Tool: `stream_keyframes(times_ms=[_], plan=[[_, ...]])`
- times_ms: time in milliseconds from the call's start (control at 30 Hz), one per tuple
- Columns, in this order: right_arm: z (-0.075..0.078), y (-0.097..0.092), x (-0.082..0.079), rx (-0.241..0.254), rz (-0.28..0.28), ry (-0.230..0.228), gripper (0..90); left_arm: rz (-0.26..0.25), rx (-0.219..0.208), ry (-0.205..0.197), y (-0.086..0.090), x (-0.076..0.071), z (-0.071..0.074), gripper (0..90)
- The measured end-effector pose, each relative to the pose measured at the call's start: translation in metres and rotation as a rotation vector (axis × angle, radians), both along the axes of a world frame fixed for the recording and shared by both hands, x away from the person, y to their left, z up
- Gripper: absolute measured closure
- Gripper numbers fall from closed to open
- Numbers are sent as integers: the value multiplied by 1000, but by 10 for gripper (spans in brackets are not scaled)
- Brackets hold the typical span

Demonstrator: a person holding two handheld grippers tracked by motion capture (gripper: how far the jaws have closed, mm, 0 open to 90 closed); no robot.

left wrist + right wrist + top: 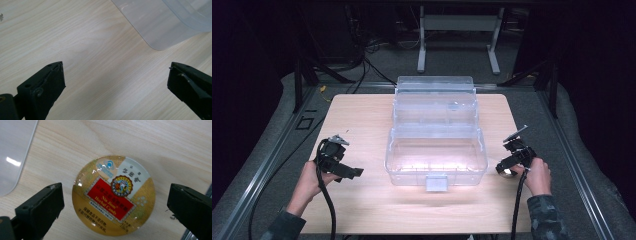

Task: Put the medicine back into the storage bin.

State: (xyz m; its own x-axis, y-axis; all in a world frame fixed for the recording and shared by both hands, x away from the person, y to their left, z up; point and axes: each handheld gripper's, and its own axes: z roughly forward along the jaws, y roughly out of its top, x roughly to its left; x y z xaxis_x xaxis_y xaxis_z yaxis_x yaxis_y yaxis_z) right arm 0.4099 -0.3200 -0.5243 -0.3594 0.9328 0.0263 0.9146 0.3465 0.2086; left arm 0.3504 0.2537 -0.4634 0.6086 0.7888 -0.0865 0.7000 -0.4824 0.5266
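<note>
A clear plastic storage box (412, 176) stands in the middle of the wooden table (362, 115), its lid (434, 95) swung up behind it. A round gold candy tin (113, 195) with a red label lies flat on the table to the right of the box. My right gripper (115, 197) is open, its jaws on either side of the tin and apart from it. My left gripper (115, 75) is open over bare wood, with a corner of the box (162, 27) ahead of it. From above, the left gripper (349, 172) and right gripper (507, 167) flank the box.
A rounded corner of the box (12, 152) lies left of the tin. A latch tab (436, 183) juts from the box's front. Dark floor, cables and a metal frame (457, 30) lie beyond the table's far edge.
</note>
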Motion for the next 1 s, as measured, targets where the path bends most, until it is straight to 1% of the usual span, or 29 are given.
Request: stream_keyframes(times_ms=[67,100,167,200,267,300,333,367,400,433,467,500,533,667,767,800,867,900,1000], plan=[[-2,2,2,1,3,15,3,-9,-1,12,1,0,-3,12],[-3,2,3,-3,12,14,2,-10,-1,15,1,1,-4,12],[-5,5,4,-12,3,28,0,-5,-5,19,0,1,-5,11],[-5,5,5,-15,12,33,0,-7,-9,19,0,1,-6,9],[-7,6,6,-14,10,40,0,-10,-7,22,0,2,-7,6],[-6,5,7,-24,17,66,0,-8,-5,25,1,2,-8,3],[-8,6,7,-21,9,48,0,-7,-5,25,1,3,-9,2],[-9,6,7,-21,2,49,26,0,-9,25,2,3,-9,2],[-8,6,8,-33,4,64,88,1,-10,25,3,3,-10,2],[-9,6,8,-27,8,57,148,0,-9,28,3,3,-11,3],[-8,7,8,-40,5,63,165,0,-9,30,4,3,-12,4],[-8,7,7,-40,8,48,183,3,-9,32,5,3,-14,5],[-8,7,7,-38,11,48,193,1,-8,37,6,3,-15,5],[-7,7,7,-36,10,47,196,8,-15,36,8,2,-16,5],[-7,7,6,-33,14,45,199,9,-7,42,10,2,-18,4],[-5,6,7,-34,19,61,199,12,-6,47,10,2,-18,2],[-6,7,6,-20,22,46,199,13,-5,49,11,2,-19,2],[-4,9,5,-38,35,38,199,11,-11,58,12,3,-19,1],[-2,10,4,-45,42,30,200,13,-11,61,12,3,-19,0]])
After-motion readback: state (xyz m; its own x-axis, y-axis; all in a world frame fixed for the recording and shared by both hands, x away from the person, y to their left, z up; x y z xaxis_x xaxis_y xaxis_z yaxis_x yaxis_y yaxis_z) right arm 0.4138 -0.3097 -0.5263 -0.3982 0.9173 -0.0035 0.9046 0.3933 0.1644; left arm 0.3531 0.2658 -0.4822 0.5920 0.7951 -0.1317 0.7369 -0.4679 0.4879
